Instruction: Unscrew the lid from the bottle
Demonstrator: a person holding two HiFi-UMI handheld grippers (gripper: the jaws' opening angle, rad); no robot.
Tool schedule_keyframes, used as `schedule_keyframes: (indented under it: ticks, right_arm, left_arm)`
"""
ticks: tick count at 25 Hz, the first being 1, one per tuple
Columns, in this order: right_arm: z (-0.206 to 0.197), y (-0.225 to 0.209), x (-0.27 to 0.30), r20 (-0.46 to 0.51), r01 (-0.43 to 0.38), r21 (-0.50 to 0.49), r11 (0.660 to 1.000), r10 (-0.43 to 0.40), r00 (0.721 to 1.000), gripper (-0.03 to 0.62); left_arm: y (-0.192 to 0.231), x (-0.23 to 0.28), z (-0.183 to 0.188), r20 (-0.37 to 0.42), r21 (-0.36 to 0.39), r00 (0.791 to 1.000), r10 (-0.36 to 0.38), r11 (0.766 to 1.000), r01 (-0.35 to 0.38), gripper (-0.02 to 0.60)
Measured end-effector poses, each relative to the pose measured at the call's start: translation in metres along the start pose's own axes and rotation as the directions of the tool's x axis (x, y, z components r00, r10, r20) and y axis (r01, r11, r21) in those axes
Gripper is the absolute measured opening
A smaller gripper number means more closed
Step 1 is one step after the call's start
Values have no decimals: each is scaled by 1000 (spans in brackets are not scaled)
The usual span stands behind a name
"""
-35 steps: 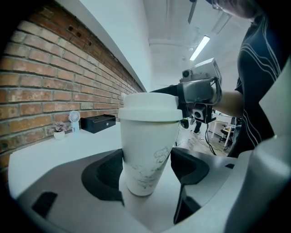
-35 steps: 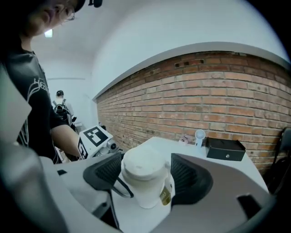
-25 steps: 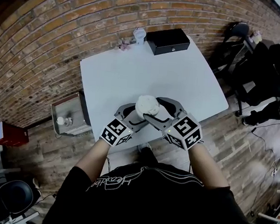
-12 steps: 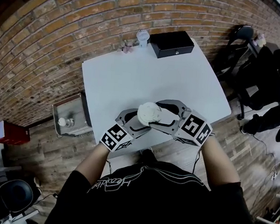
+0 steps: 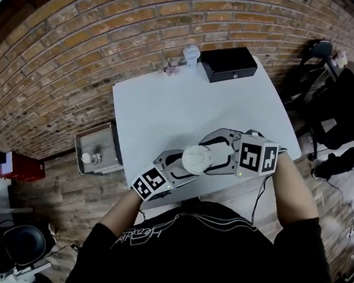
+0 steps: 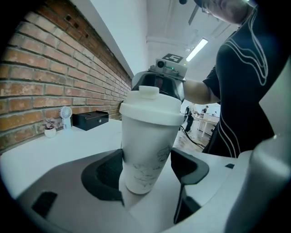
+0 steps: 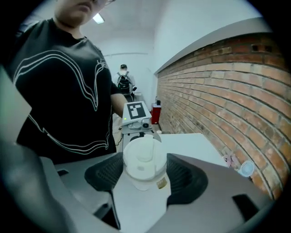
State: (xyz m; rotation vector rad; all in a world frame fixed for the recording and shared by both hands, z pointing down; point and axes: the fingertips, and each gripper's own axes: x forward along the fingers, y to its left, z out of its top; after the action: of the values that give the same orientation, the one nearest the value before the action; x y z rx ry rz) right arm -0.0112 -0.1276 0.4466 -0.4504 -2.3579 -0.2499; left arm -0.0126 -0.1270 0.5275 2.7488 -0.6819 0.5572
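Above the table (image 5: pixel 167 106), white lidded bottle (image 5: pixel 197 159)

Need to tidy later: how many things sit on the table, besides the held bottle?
3, at the far edge: black box, small white fan beside it, small pink object beside that. The bottle may hide others.

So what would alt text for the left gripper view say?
A white bottle is clamped between the two dark jaws of the left gripper, its lid held from behind by the right gripper. Beyond, a white table runs along a brick wall.
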Motion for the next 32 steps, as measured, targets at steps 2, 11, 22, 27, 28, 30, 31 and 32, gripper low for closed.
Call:
schedule_keyframes:
  ticks: [2,11,22,27,28,30,31,32]
  right_arm:
    - [1,0,1,-45,-55,-45,997,53,998,293]
    - [-1,-3,4,-53,-60,34,998,62,997,308]
    - [7,-17,-24,129,412,441,797,-511,850,331]
    - [-7,-11,-25,94,504,604,617,-684,723,324]
    - [-8,-10,-26,92,513,620,593,-705,703,319]
    - [-6,-5,-24,96,517,636,573,-724,683,313]
    - [-4,-3,-22,100,514,637,574,-723,684,320]
    - [-2,0,-19,101,511,637,577,-720,687,340]
  left_arm:
    - [0,-1,0,-3,0,1000,-7,1000,7,348]
    - [2,-1,-1,7,-8,1000,-2,1000,2,348]
    - [5,-1,-2,35,-19,999,20,1000,-19,347]
    - [6,0,-2,61,-25,998,33,999,-32,347]
    - [6,0,-2,65,-25,997,37,999,-35,347]
    - [6,0,-1,69,-27,997,45,999,-43,347]
    - [6,0,-1,69,-28,996,49,999,-47,347]
    - [6,0,-1,69,-30,996,52,998,-50,347]
